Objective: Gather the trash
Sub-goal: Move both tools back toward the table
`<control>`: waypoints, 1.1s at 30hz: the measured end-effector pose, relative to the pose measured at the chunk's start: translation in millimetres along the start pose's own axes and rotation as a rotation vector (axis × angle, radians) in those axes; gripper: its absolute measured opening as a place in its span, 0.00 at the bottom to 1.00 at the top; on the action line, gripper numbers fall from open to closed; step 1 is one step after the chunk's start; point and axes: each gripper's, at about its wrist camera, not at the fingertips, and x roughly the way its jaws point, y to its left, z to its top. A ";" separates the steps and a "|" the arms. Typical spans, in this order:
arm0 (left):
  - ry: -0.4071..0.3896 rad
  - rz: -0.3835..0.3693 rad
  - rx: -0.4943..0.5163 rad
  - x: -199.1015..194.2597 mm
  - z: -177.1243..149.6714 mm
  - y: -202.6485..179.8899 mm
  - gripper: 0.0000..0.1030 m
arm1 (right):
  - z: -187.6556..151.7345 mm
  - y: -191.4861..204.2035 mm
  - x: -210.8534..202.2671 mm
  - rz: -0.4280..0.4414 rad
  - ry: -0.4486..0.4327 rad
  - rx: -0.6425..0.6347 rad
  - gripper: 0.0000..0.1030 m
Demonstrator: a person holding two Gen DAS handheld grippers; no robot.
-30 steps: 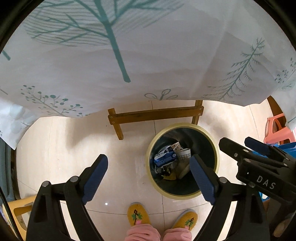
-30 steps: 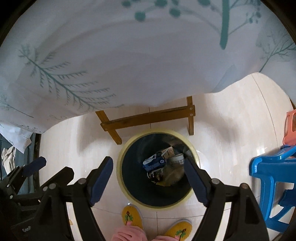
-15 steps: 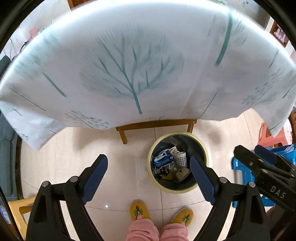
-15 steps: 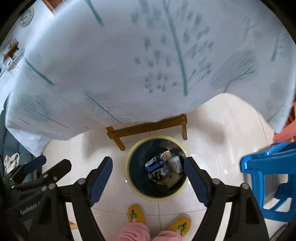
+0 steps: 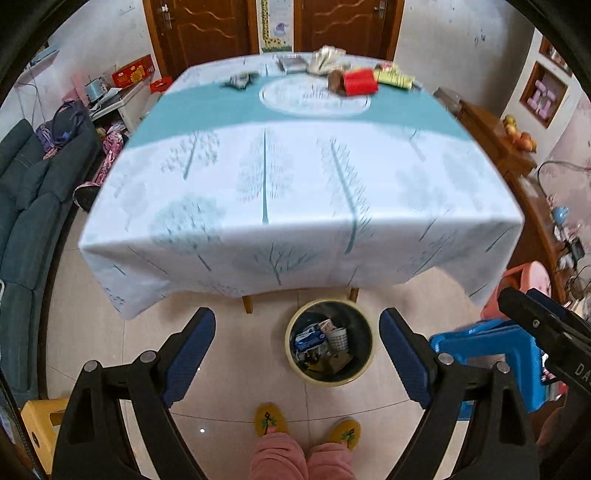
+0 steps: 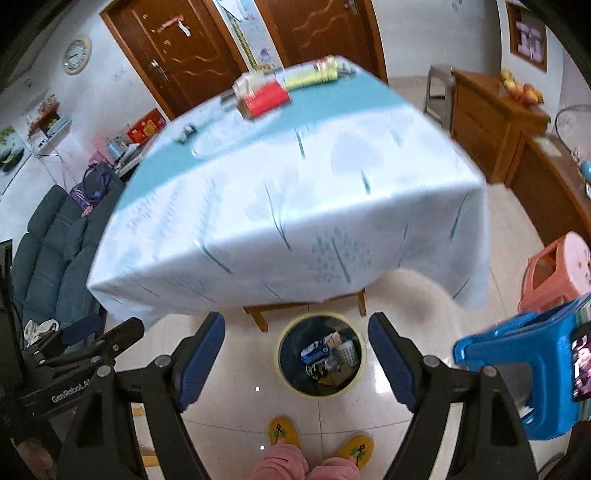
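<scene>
Room: brown doors (image 5: 207, 33) at the far wall, a dark teal sofa (image 5: 26, 206) on the left, a wooden sideboard (image 6: 491, 122) on the right.
Tabletop: a tree-print tablecloth (image 5: 295, 192) covers it; a red box (image 5: 359, 82), a yellow packet (image 5: 393, 76) and crumpled wrappers (image 5: 327, 59) lie at the far end.
Floor: pale tiles (image 5: 229, 373); a blue plastic stool (image 6: 517, 365) and a pink stool (image 6: 557, 269) stand right.
Trash bin (image 5: 330, 341): on the floor by the near table edge, holding a blue pack and a paper cup.
Left tongs (image 5: 297, 356): spread wide, holding nothing, above the floor.
Right tongs (image 6: 296, 356): spread wide, holding nothing, the bin framed between them.
</scene>
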 end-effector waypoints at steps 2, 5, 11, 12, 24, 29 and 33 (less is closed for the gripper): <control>-0.017 -0.001 -0.030 -20.1 8.5 -0.5 0.86 | 7.7 4.3 -19.4 0.003 -0.027 -0.023 0.78; -0.045 -0.021 -0.056 -47.8 19.9 -0.3 0.86 | 19.8 11.9 -48.6 0.011 -0.070 -0.061 0.78; -0.177 -0.001 -0.049 -107.9 48.3 -11.4 0.86 | 45.0 23.0 -89.6 0.046 -0.132 -0.112 0.78; -0.188 0.005 -0.048 -114.3 52.3 -12.8 0.86 | 50.0 24.8 -94.4 0.049 -0.141 -0.121 0.78; -0.267 0.053 -0.081 -139.7 100.7 11.1 0.86 | 103.7 66.3 -86.0 0.105 -0.172 -0.231 0.78; -0.235 0.027 -0.131 -113.0 138.7 49.6 0.86 | 133.9 87.4 -51.0 0.117 -0.131 -0.229 0.78; -0.189 -0.013 -0.156 -73.5 187.9 86.4 0.86 | 166.5 97.2 -15.3 0.095 -0.095 -0.182 0.78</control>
